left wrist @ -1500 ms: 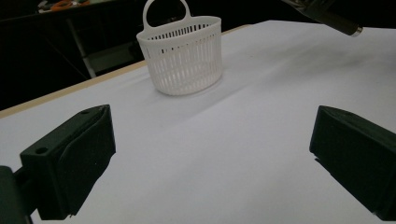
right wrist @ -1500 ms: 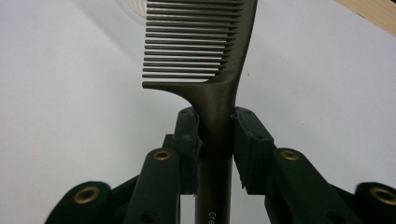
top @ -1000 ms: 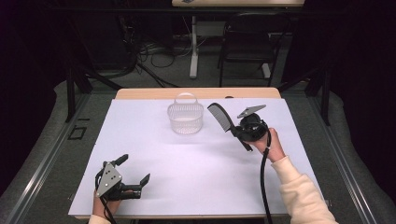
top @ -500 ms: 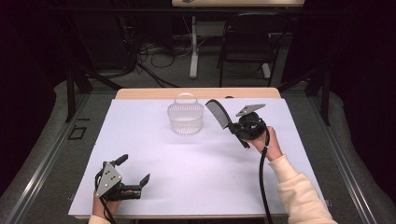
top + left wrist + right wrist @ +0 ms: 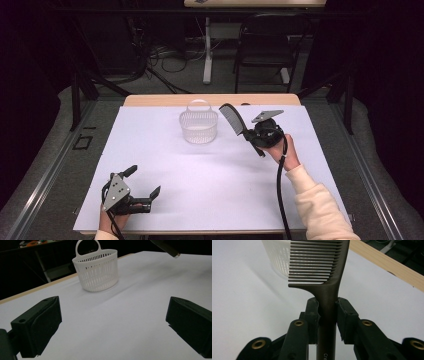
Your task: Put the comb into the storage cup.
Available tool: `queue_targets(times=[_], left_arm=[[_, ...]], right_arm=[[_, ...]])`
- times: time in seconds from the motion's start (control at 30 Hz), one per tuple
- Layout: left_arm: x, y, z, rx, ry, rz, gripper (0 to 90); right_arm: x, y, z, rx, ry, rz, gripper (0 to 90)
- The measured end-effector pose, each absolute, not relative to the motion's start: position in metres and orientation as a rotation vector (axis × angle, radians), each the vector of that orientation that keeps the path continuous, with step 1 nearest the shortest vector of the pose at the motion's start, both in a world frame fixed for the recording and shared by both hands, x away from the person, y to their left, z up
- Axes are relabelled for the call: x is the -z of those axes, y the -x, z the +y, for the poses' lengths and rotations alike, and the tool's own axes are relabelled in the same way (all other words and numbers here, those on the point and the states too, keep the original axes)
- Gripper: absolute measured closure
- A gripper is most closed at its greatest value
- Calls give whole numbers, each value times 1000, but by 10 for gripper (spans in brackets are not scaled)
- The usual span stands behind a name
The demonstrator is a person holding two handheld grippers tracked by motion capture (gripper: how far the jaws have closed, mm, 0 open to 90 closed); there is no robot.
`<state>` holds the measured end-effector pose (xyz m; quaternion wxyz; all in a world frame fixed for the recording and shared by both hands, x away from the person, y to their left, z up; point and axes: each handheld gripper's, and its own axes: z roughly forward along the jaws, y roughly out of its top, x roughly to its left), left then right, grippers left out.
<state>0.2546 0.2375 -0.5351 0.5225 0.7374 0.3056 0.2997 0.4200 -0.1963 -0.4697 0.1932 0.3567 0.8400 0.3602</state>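
- The right claw (image 5: 248, 134) is clamped on the handle of a dark comb (image 5: 232, 118), held above the tabletop (image 5: 210, 170) to the right of the white basket (image 5: 199, 126).
- In the right gripper view, both pads press the handle of the comb (image 5: 329, 297) from either side; the teeth point to the left there, with the basket (image 5: 278, 255) beyond them.
- In the high view the comb rises up and leftward from the claw, its toothed end near the basket's rim but apart from it.
- The left claw (image 5: 141, 184) rests at the near left corner of the tabletop, its jaws spread wide with nothing between them.
- In the left gripper view the slatted basket (image 5: 96, 268) stands upright with its loop handle raised, well beyond the jaws.
- The tabletop is covered by a white sheet; a wooden strip shows along its far edge.
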Motion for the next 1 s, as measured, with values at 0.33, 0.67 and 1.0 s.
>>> queue_targets(times=[0.33, 0.67, 1.0], left_arm=[[535, -256, 238, -714, -1758, 739, 2], [536, -258, 237, -713, -1762, 736, 2], [536, -258, 236, -717, -1763, 738, 2]], right_arm=[[462, -421, -193, -1034, -981, 2322, 726], [458, -425, -186, -1056, -948, 2316, 726], [455, -432, -177, -1094, -919, 2293, 726]])
